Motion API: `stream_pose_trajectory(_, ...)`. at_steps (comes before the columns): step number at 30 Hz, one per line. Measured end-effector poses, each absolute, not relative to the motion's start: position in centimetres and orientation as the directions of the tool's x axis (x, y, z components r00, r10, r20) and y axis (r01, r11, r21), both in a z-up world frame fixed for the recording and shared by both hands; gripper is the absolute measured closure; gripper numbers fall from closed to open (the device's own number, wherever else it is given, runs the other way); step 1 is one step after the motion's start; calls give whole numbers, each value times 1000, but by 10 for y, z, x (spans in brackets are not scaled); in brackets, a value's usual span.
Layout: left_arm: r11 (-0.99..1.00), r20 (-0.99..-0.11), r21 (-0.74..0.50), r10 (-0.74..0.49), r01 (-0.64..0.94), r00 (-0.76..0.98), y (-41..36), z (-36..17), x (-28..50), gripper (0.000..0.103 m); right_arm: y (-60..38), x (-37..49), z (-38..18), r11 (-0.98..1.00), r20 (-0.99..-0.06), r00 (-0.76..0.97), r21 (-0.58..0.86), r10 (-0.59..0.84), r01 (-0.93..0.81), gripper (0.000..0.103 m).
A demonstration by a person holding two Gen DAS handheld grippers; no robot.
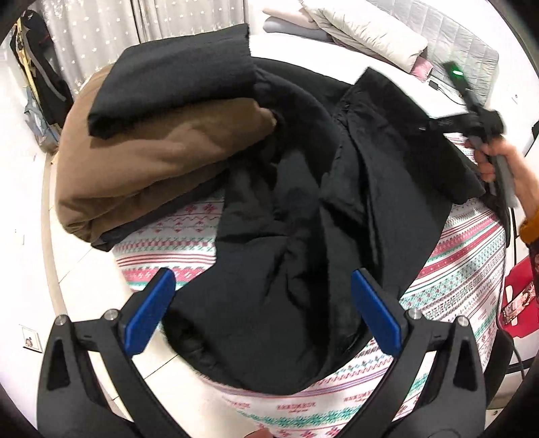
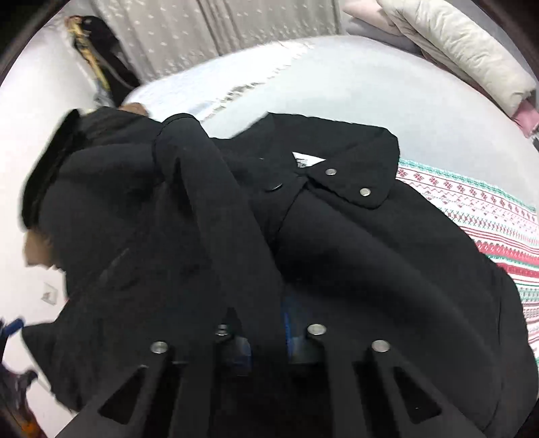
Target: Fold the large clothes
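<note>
A large black coat (image 1: 303,202) lies spread over a patterned blanket (image 1: 465,269) on a bed. My left gripper (image 1: 262,310) is open above the coat's lower hem, its blue pads (image 1: 150,311) wide apart and empty. My right gripper shows in the left wrist view (image 1: 438,123) at the right, shut on the coat's edge near the collar and lifting it. In the right wrist view the coat (image 2: 337,252) shows its collar and metal snaps (image 2: 331,171), and the cloth covers the shut fingers of my right gripper (image 2: 269,330).
A folded brown and black garment pile (image 1: 151,141) lies at the left of the bed. Cream bedding (image 1: 363,30) is stacked at the back. A curtain (image 1: 101,33) hangs behind. A red object (image 1: 518,296) stands at the right, with white floor (image 1: 27,202) at the left.
</note>
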State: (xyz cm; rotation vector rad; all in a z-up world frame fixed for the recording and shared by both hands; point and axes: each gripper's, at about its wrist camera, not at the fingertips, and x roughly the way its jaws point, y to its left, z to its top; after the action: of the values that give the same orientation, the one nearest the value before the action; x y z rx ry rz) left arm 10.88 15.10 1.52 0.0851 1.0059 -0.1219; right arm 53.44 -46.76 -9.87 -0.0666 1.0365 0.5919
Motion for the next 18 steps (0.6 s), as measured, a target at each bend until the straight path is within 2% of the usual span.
stream_pose_trajectory(3,992,-848,-3,-68,125,526,162,19,106,0,-480,493,-87,803,-798,366,228,478,-551,96)
stream_pose_trajectory(7,993,-842,-56,-104,106,530,174,25,99,0,-508,422,-72,775,-782,395,172,483,-609,96)
stream_pose_trajectory(11,989,-840,-105,-142,101,523,181,25,90,0,-547,371,-72,771,-774,409,154,483,-618,96)
stream_pose_trajectory(15,991,-847,-102,-134,90,515,188,21,87,0,-599,329,-87,803,-792,415,152,448,-577,96)
stream_pose_trajectory(18,991,-851,-108,-131,74,509,196,19,87,0,-638,302,-104,829,-826,405,128,393,-544,89)
